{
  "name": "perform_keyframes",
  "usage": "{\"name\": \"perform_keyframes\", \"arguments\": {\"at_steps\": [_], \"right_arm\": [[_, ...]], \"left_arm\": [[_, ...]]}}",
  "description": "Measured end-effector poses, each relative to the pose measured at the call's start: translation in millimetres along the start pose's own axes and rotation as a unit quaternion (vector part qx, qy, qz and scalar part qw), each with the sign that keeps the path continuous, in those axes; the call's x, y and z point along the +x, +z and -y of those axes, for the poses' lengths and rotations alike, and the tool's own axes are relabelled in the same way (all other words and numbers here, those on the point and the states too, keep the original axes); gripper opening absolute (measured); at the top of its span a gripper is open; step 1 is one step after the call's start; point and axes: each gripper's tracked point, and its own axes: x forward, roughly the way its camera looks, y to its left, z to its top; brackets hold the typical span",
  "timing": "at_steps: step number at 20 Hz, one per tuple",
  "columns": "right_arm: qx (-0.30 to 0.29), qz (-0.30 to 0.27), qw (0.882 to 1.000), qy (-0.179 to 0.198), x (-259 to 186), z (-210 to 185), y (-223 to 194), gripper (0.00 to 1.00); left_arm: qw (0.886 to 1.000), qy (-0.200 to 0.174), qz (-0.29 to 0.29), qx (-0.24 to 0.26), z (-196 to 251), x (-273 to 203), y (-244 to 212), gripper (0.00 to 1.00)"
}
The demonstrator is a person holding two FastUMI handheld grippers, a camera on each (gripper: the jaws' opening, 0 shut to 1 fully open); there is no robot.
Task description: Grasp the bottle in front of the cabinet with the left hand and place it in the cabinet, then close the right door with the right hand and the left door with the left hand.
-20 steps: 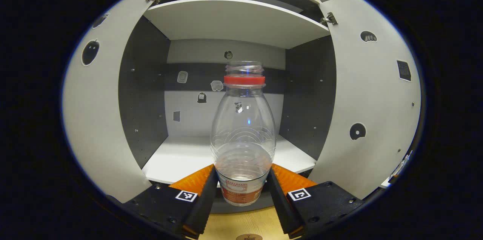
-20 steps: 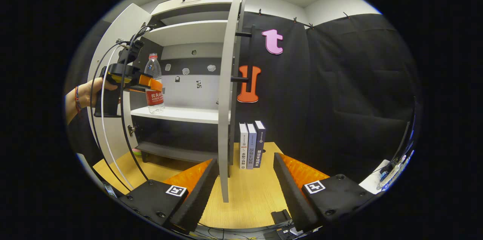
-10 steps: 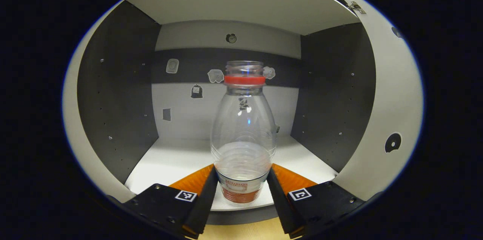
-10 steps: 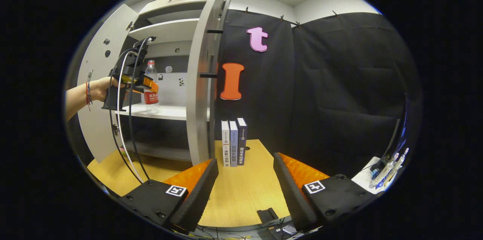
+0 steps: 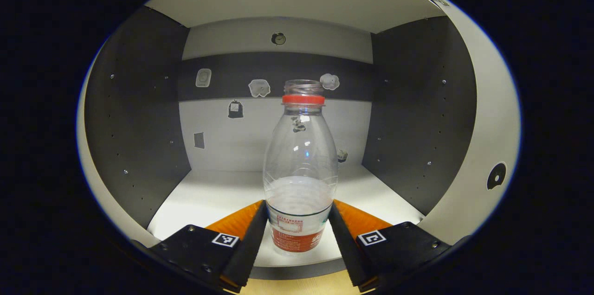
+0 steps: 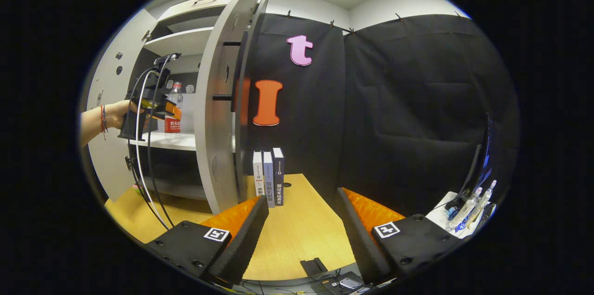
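Inside the cabinet [image 5: 139, 114], my left gripper [image 5: 297, 244] had both fingers clamped on the lower, labelled part of the bottle [image 5: 300, 165], which stood upright with its base at the front edge of the white shelf [image 5: 209, 197]; I couldn't tell if it touched. My right gripper [image 6: 301, 234] hung over the wooden table [image 6: 297, 234] with its fingers wide apart, holding nothing. From there I saw the right door [image 6: 216, 118] standing open, three books [image 6: 268, 176] upright beside it, and a hand [image 6: 118, 116] holding the left gripper at the shelf.
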Motion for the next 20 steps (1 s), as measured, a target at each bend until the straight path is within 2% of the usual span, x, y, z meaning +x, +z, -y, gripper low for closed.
{"name": "perform_keyframes", "arguments": {"at_steps": [2, 3, 4, 12, 16, 20], "right_arm": [[-0.002, 0.005, 1.0, -0.002, -2.1, 3.8, 3.3, 0.97], [-0.004, 0.007, 1.0, -0.002, -0.9, 3.9, 5.0, 0.97], [-0.006, 0.008, 1.0, 0.0, -0.9, 3.6, 5.3, 0.97], [-0.008, 0.014, 1.0, 0.017, -0.2, -8.0, 10.9, 0.97], [-0.015, 0.028, 0.999, 0.018, 4.0, -7.0, 23.0, 0.97], [-0.009, 0.038, 0.999, 0.021, 16.2, -7.2, 38.7, 0.97]], "left_arm": [[1.0, 0.0, 0.009, -0.005, 1.4, -6.1, 4.5, 0.87], [1.0, 0.001, 0.012, -0.006, 1.7, -10.7, 5.6, 0.94], [1.0, 0.002, 0.017, -0.006, 1.1, -16.9, 7.1, 0.96], [0.999, 0.002, 0.046, -0.027, -3.8, -77.0, 14.8, 0.96], [0.997, 0.016, 0.064, -0.033, -15.6, -133.9, 18.9, 0.95], [0.994, 0.04, 0.1, -0.007, -37.3, -200.5, 29.7, 0.95]]}}
